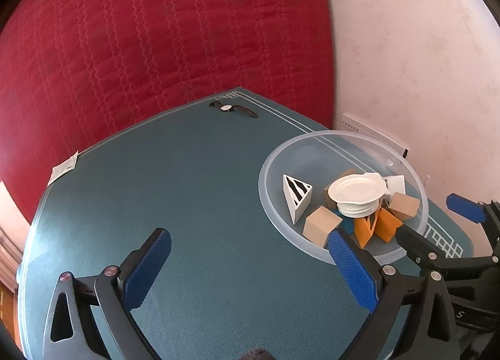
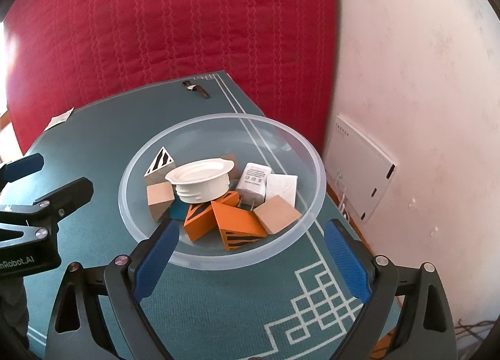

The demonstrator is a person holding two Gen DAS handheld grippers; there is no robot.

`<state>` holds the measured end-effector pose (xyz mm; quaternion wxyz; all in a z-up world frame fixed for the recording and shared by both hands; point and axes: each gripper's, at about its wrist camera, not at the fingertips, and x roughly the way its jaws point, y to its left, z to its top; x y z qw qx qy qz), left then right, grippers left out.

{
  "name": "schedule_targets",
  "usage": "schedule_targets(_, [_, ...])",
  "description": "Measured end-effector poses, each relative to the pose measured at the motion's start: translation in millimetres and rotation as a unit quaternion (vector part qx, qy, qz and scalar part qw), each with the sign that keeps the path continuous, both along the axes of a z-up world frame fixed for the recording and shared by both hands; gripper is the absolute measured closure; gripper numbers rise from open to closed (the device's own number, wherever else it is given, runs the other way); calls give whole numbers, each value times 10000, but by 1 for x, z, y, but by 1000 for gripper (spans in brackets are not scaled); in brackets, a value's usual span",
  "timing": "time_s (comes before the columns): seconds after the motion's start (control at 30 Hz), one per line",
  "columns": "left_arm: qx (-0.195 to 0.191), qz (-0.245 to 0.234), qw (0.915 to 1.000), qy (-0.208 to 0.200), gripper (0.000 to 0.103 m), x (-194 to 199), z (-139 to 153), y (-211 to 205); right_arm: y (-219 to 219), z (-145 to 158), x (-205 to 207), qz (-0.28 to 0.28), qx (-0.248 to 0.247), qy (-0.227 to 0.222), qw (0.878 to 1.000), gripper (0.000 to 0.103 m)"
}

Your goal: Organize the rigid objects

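Rigid objects are sitting piled together inside a clear plastic bowl [image 2: 315,169], which is resting on a teal mat [image 1: 193,191] spread over the table. In the right wrist view the bowl is filling the middle of the picture; in the left wrist view it is lying toward three o'clock. A red quilted cover [image 1: 162,31] is hanging behind the mat from nine to one o'clock, and a pale wall [image 2: 422,78] is taking up the three o'clock side.

The left gripper [image 1: 250,266] is hovering over bare mat with its blue pads spread wide and nothing between them; its right-hand finger is overlapping the bowl's near rim in the picture. The right gripper [image 2: 251,253] is standing just as wide, its two pads flanking the bowl's near rim at six o'clock, gripping nothing.

Within the bowl, a white ribbed cap [image 2: 201,180] is sitting at the centre on top of the blocks. At ten o'clock of it a zebra-striped wedge [image 2: 161,161] is leaning beside a plain wooden cube [image 2: 160,195]. At five to six o'clock two orange tiger-striped wedges [image 2: 237,225] are lying touching each other. At three o'clock a white plug adapter [image 2: 254,183] is lying with its prongs pointing toward the camera, next to a white block [image 2: 281,188], and a second wooden cube [image 2: 276,214] is resting at four o'clock.

A wristwatch [image 1: 232,108] is lying alone near the mat's far edge at twelve o'clock, well apart from the bowl. A small paper tag [image 1: 64,169] is sitting at the mat's nine o'clock corner.
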<state>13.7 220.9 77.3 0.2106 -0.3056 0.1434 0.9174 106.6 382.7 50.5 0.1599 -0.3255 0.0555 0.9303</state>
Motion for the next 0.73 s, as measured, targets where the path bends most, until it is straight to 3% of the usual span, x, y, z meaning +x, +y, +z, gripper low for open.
schedule_targets(0.73, [-87,-109,9999,-3,1,4,0,7,2,0,-1,-124,35,-1,9999,8])
